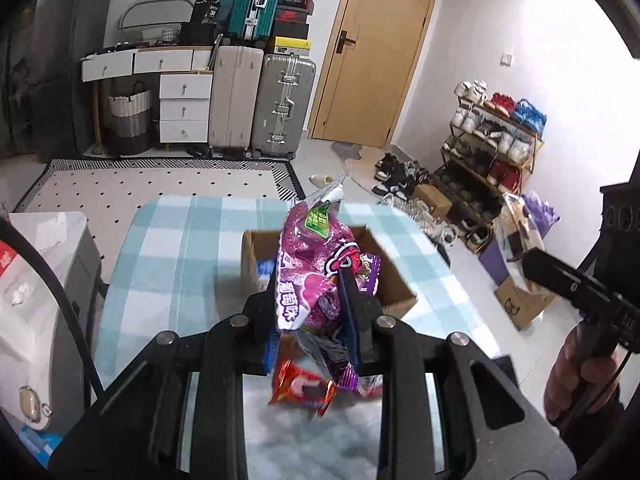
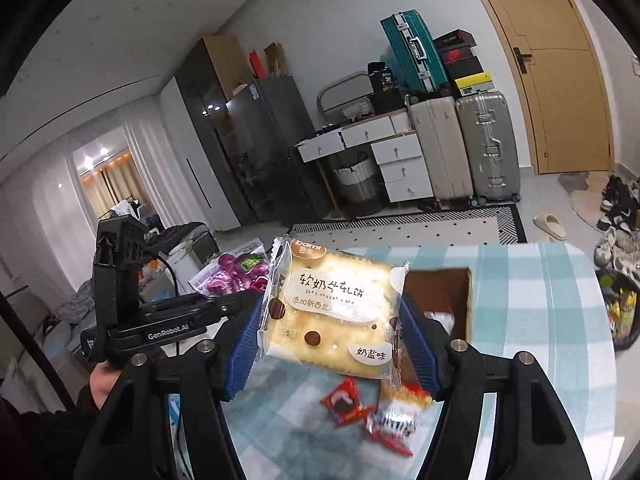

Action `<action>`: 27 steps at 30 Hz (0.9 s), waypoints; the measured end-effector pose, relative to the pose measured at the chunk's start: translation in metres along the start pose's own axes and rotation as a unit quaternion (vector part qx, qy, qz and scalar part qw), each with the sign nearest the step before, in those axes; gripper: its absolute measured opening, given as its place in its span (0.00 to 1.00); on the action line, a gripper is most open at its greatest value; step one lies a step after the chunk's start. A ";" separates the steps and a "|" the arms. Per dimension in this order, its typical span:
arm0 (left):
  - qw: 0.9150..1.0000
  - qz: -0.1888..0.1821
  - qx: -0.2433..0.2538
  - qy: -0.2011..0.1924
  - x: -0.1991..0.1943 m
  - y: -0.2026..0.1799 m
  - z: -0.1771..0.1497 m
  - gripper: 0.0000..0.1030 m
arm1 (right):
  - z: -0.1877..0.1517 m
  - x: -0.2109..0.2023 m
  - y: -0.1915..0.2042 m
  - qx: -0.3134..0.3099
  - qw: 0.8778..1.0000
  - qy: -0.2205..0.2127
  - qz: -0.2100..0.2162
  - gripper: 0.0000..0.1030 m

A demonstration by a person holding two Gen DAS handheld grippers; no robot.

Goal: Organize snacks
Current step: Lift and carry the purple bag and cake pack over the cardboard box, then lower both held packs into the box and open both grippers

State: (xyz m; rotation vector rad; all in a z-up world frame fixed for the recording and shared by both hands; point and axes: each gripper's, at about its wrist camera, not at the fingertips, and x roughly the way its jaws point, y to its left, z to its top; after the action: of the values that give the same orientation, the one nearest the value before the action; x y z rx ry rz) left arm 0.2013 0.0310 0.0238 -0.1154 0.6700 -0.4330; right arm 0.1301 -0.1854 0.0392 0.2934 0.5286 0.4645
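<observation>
My left gripper (image 1: pixel 312 316) is shut on a purple snack bag (image 1: pixel 316 264), held upright above the table. Behind the bag sits an open cardboard box (image 1: pixel 400 292) with a few packets inside. A red wrapped snack (image 1: pixel 302 390) lies on the cloth below the left fingers. My right gripper (image 2: pixel 330 332) is shut on a pale cracker packet (image 2: pixel 336 308), its blue pads (image 2: pixel 420 350) pressing both sides. The cardboard box (image 2: pixel 448 284) shows just behind the packet. Red snacks (image 2: pixel 344 402) and a striped packet (image 2: pixel 396 412) lie blurred below. The left gripper (image 2: pixel 192 312) with the purple bag (image 2: pixel 236 272) appears at left.
The table wears a blue and white checked cloth (image 1: pixel 168 264). Suitcases (image 1: pixel 280 104), a white drawer unit (image 1: pixel 184 108) and a wooden door (image 1: pixel 372 52) stand behind. A shoe rack (image 1: pixel 492 148) and floor boxes (image 1: pixel 520 300) lie right. A white appliance (image 1: pixel 36 304) stands left of the table.
</observation>
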 end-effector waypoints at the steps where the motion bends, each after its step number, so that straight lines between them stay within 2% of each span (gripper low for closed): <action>1: 1.000 -0.001 0.000 0.000 0.002 -0.001 0.008 0.22 | 0.007 0.003 -0.001 -0.001 1.000 0.000 0.001 0.64; 7: 1.000 0.004 0.006 0.001 0.020 -0.013 0.051 0.22 | 0.050 0.022 -0.004 -0.004 1.000 0.003 0.002 0.64; 13: 0.999 0.005 0.013 0.040 0.064 -0.019 0.077 0.22 | 0.089 0.042 -0.003 -0.022 1.000 0.001 -0.011 0.64; 19: 0.997 0.013 0.003 0.071 0.110 -0.012 0.072 0.22 | 0.103 0.072 -0.018 -0.023 0.999 0.017 -0.025 0.64; 27: 0.993 0.030 0.010 0.115 0.161 -0.001 0.048 0.22 | 0.084 0.122 -0.055 -0.006 0.997 0.064 -0.042 0.64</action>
State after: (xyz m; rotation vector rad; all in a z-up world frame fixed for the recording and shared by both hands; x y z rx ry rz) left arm 0.3438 -0.0397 -0.0314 -0.0269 0.8925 -0.3981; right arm 0.2884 -0.1847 0.0374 0.2301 0.6597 0.4071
